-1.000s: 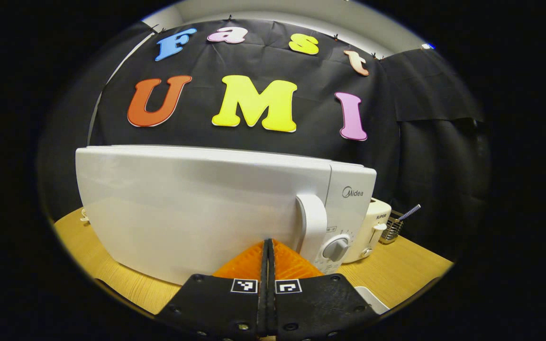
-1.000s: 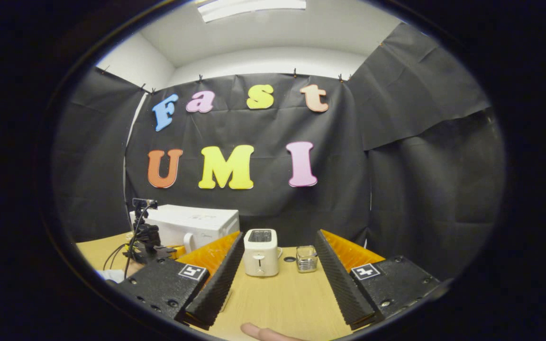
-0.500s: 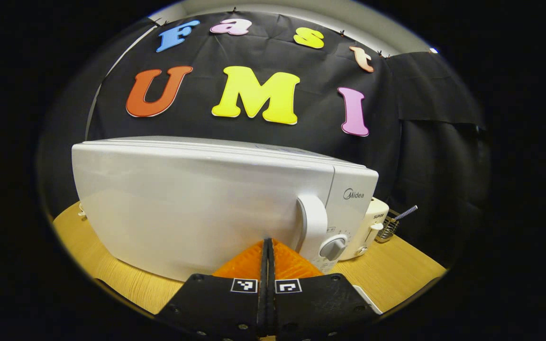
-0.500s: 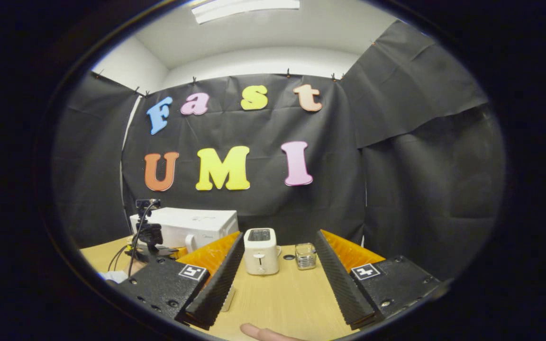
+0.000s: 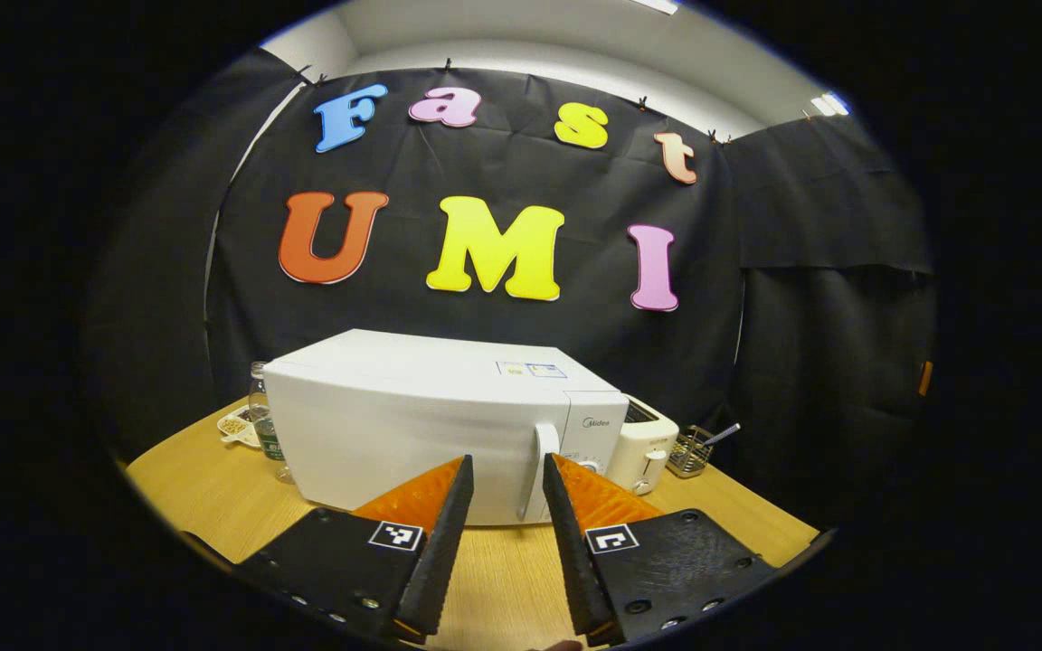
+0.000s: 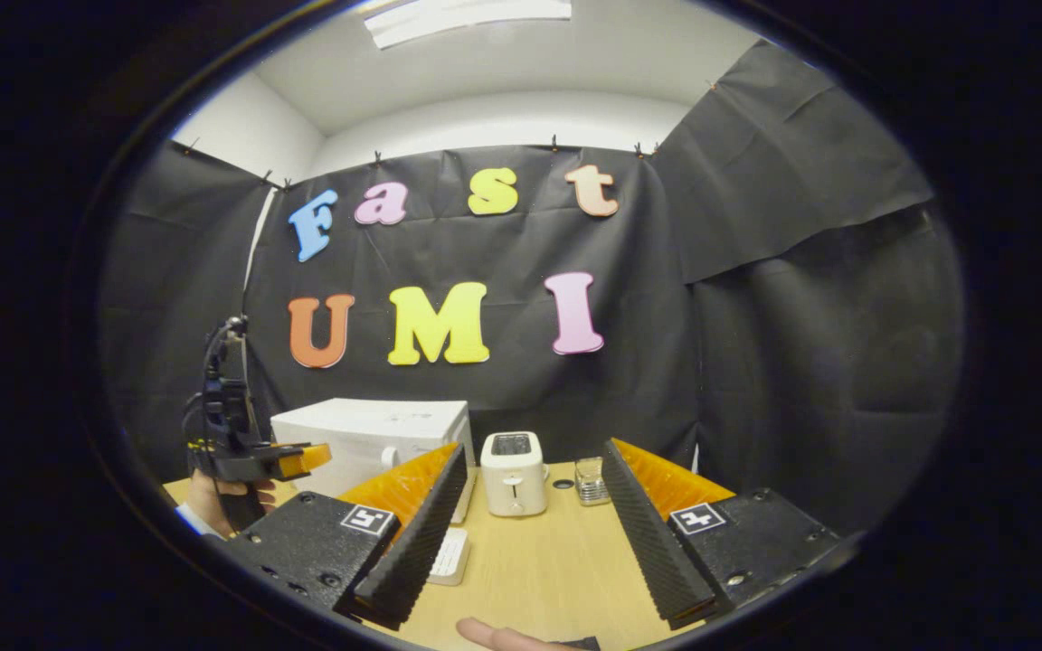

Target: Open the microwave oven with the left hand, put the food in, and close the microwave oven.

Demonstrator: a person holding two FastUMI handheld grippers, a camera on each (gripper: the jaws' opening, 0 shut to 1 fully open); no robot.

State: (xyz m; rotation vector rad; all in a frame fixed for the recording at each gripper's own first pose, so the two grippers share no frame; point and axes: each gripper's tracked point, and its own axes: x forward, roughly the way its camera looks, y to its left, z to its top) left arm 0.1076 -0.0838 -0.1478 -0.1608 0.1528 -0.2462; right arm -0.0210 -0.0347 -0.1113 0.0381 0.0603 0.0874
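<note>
The white microwave (image 5: pixel 412 425) stands on the wooden table (image 5: pixel 204 497) with its door closed and its white handle (image 5: pixel 539 470) at the door's right side. My left gripper (image 5: pixel 507 466) is open and empty, a short way back from the door, its gap in line with the handle. From the right gripper view the microwave (image 6: pixel 376 434) sits at the left, with the left gripper (image 6: pixel 313 455) held by a hand in front of it. My right gripper (image 6: pixel 535 452) is open and empty above the table, pointing at the toaster.
A white toaster (image 5: pixel 643 443) stands right of the microwave, and a wire basket (image 5: pixel 693 448) sits beyond it. A jar (image 5: pixel 260 407) and a small dish (image 5: pixel 233 423) are left of the microwave. A flat white object (image 6: pixel 449 556) lies by my right gripper's left finger. A glass container (image 6: pixel 589 479) stands near the toaster (image 6: pixel 512 461).
My left gripper has drawn back from the microwave door and gone from shut to open. The door stays closed. My right gripper has barely moved.
</note>
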